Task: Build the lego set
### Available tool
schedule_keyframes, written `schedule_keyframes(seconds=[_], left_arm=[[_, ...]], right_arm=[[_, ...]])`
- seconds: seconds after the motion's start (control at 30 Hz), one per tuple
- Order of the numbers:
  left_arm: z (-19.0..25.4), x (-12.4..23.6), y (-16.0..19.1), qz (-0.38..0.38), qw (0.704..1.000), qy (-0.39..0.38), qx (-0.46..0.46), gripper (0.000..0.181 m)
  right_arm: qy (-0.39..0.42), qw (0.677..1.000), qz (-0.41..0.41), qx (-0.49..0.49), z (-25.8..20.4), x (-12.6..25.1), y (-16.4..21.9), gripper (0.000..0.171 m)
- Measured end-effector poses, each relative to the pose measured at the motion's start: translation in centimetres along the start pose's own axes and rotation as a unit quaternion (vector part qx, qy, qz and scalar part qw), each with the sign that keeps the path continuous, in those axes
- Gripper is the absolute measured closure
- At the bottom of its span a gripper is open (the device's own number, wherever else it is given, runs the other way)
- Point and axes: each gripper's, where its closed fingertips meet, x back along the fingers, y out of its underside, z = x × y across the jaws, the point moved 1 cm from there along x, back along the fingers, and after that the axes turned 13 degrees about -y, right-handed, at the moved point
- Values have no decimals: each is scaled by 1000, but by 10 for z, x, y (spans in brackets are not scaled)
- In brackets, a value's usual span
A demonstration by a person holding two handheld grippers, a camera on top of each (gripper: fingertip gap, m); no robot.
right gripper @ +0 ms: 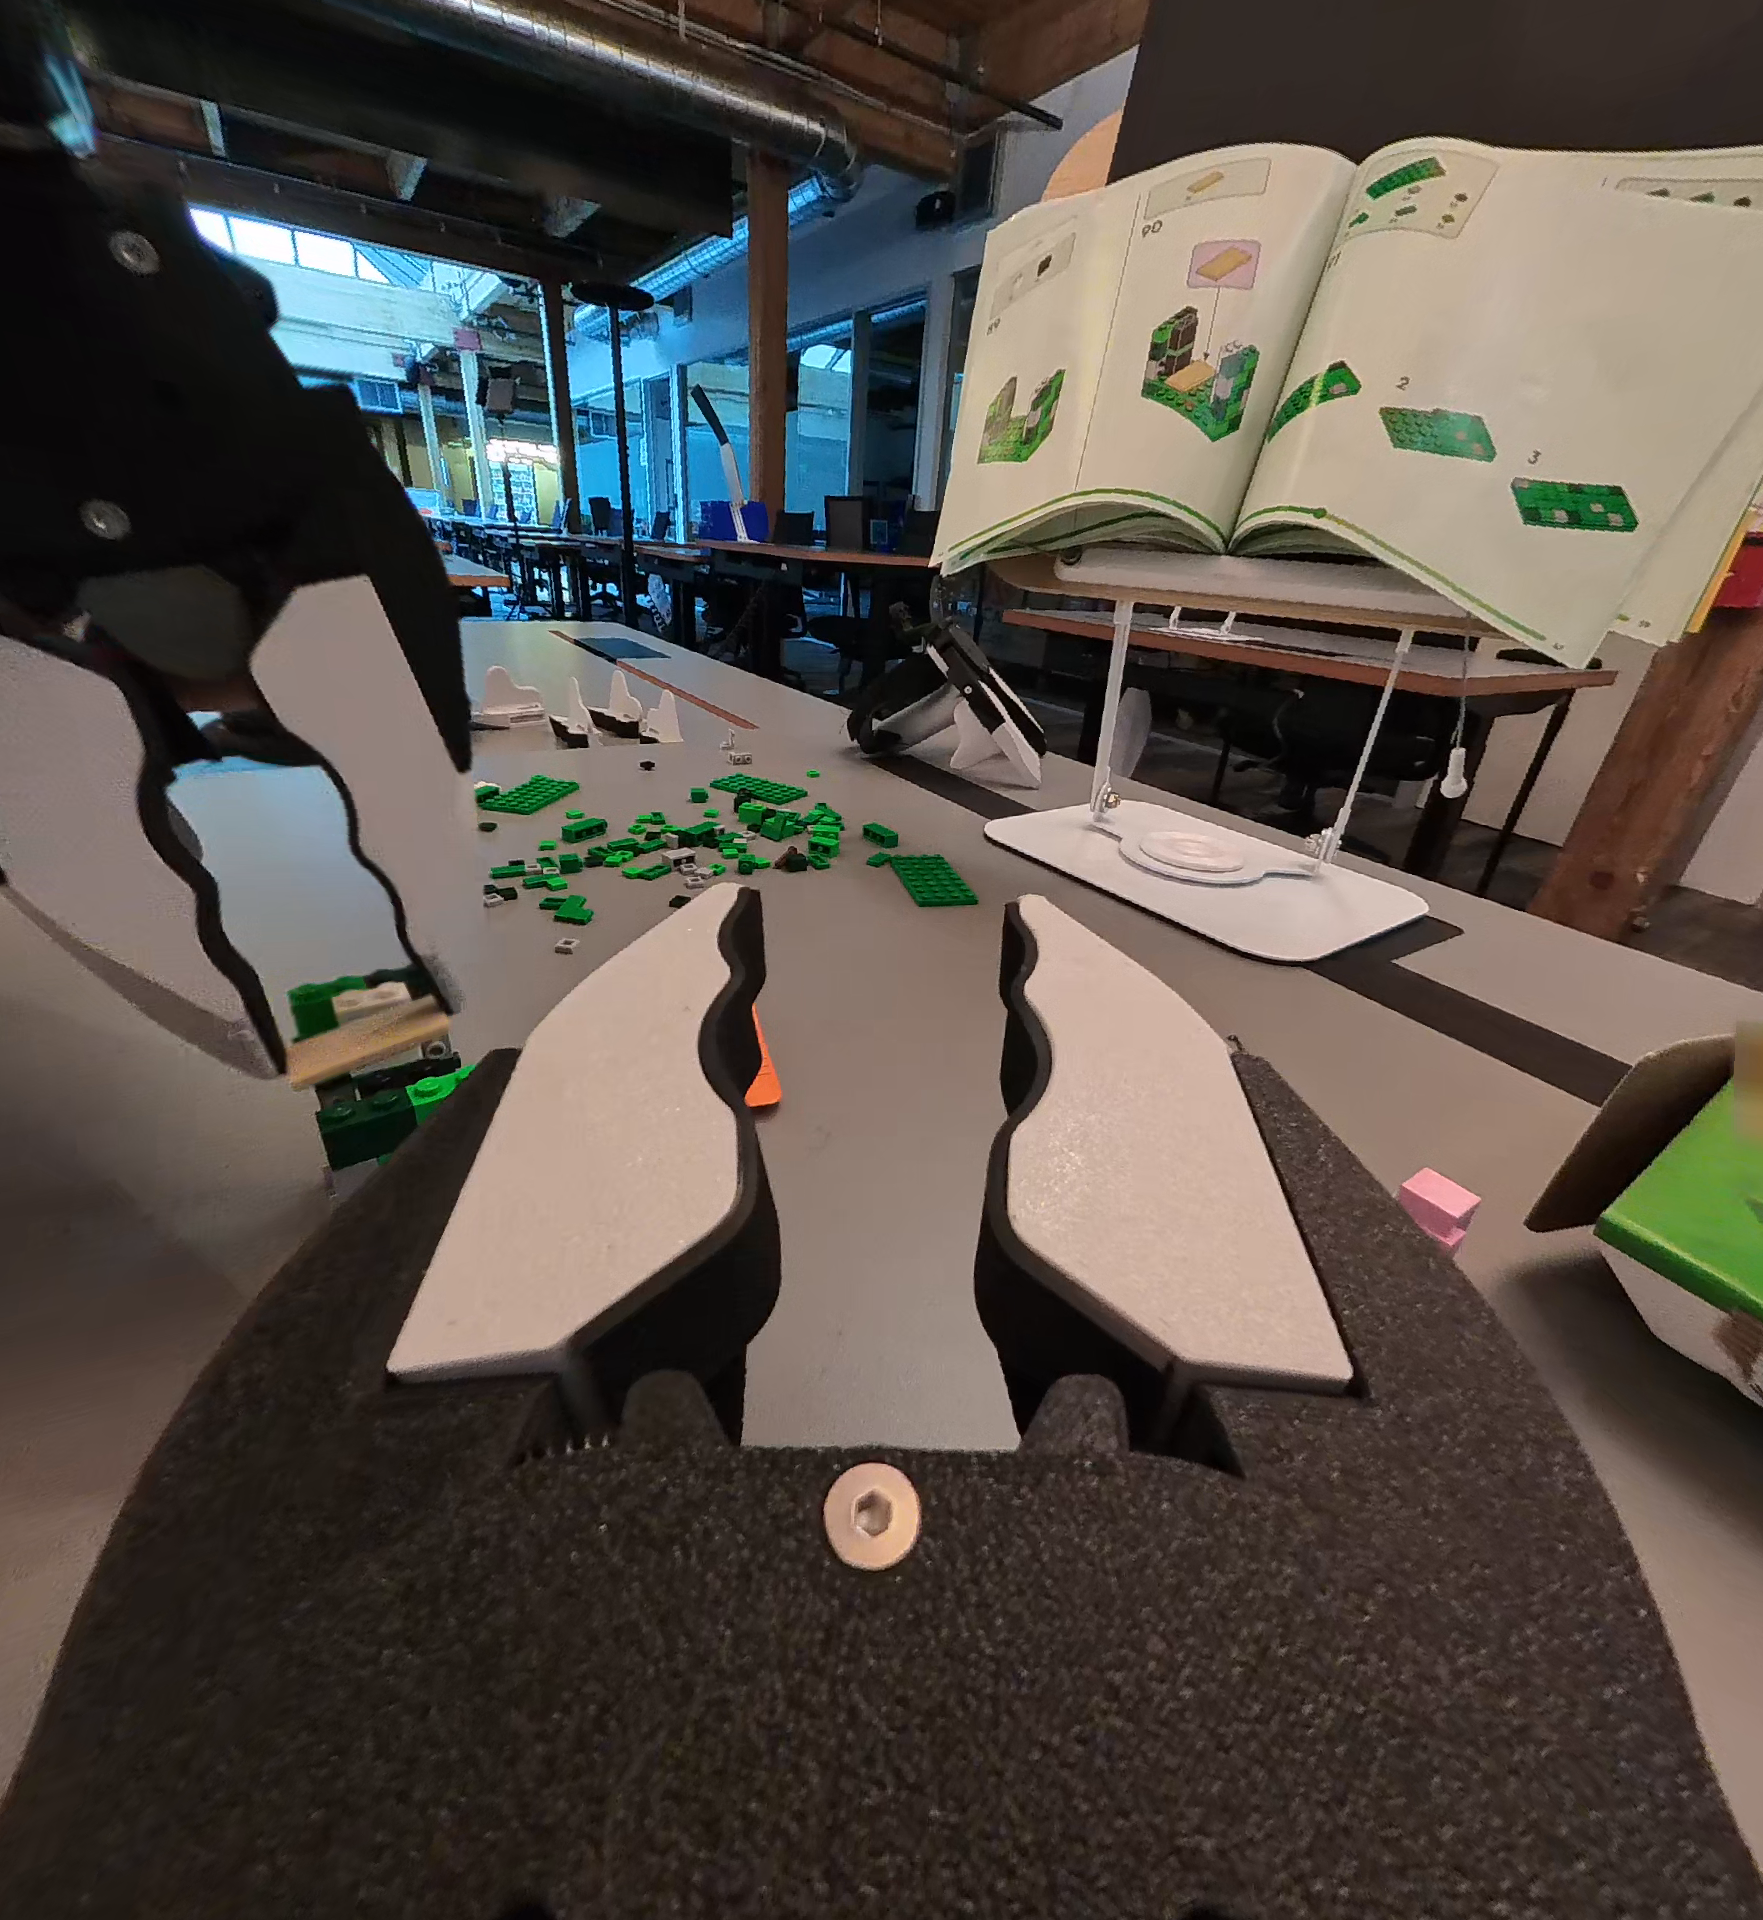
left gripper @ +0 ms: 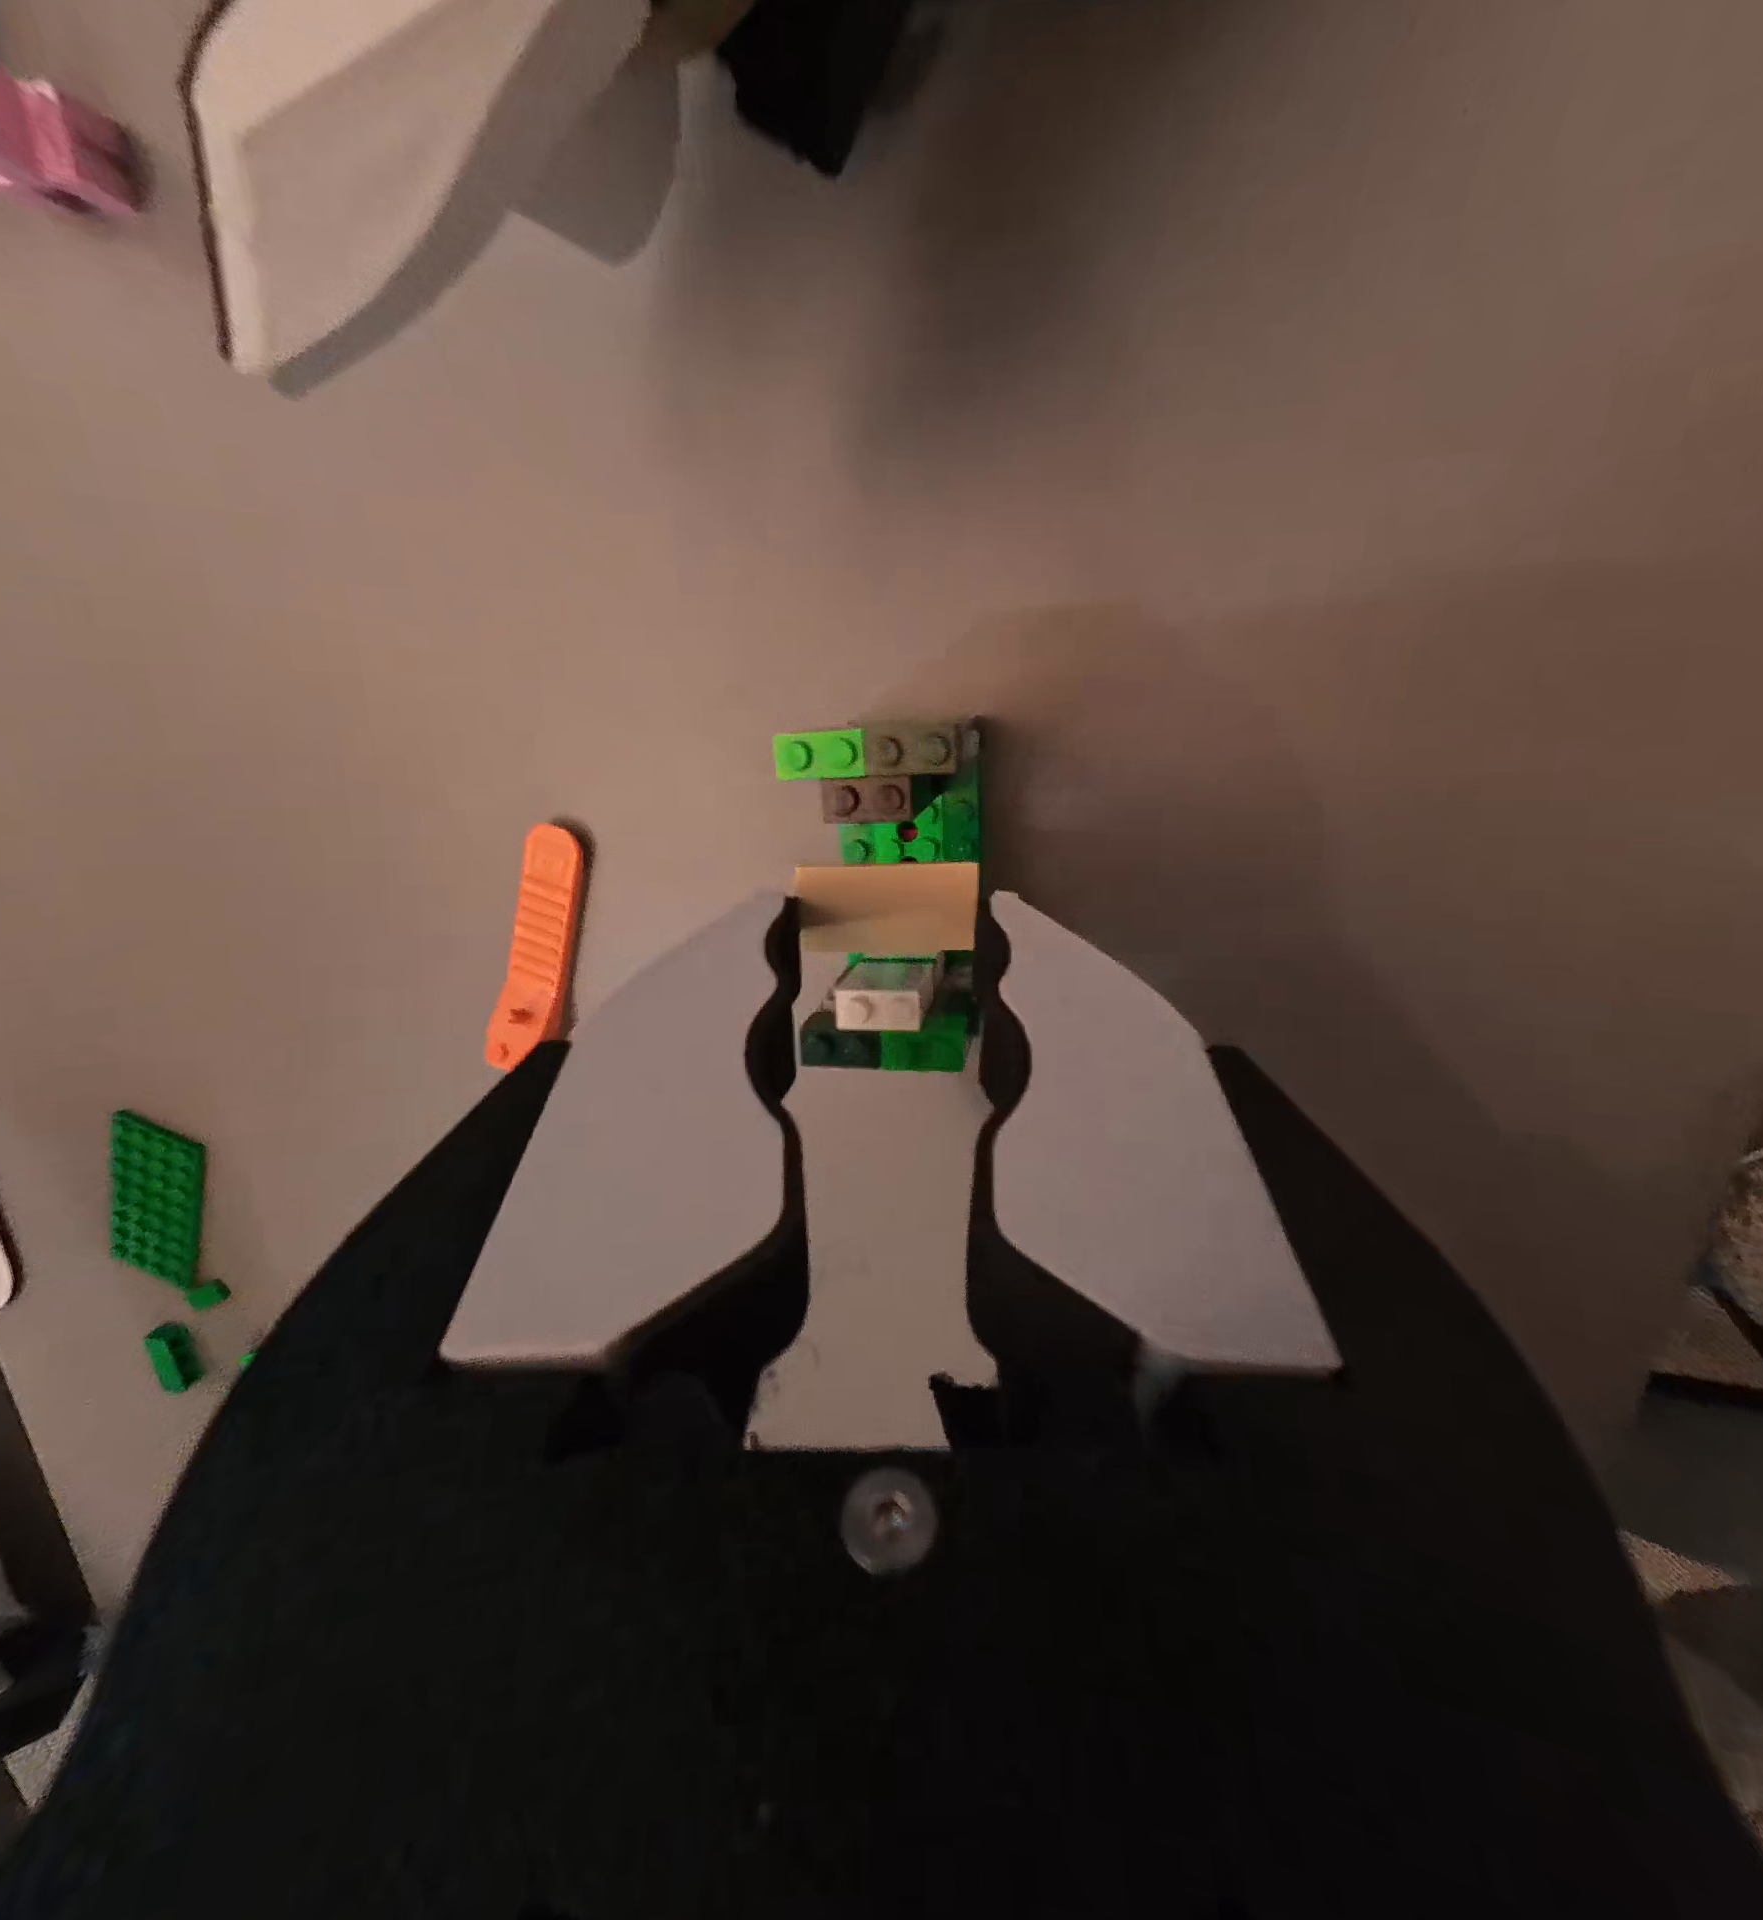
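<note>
While left tool (left gripper: 887, 914) pinches tan plate (left gripper: 887, 907) over build (left gripper: 892, 790), right tool (right gripper: 877, 914) gapes empty; manual (right gripper: 1376, 353) right-view only.

Right gripper (right gripper: 877, 914), jaws parted, empty

matt grey table (right gripper: 887, 1195), glossy plastic bricks (right gripper: 669, 842), grainy black claw (right gripper: 877, 925).

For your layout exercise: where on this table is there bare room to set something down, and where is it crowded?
Bare table lies between the right gripper fingers, bordered by the orange tool and pink block. Another free strip runs between the bookstand base and the green box. It is crowded at the loose brick pile and where the left gripper holds the tan plate on the model.
</note>
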Motion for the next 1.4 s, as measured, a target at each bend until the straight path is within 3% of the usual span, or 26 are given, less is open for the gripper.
schedule_keyframes(seconds=[0.47,1.4], left_arm=[[6,-20,6,-57,998,29,-10,150],[10,-38,11,-60,997,46,4,148]], right_arm=[[-4,1000,-6,5,-1,-1,1,128],[-6,1000,-12,13,-3,-2,3,129]])
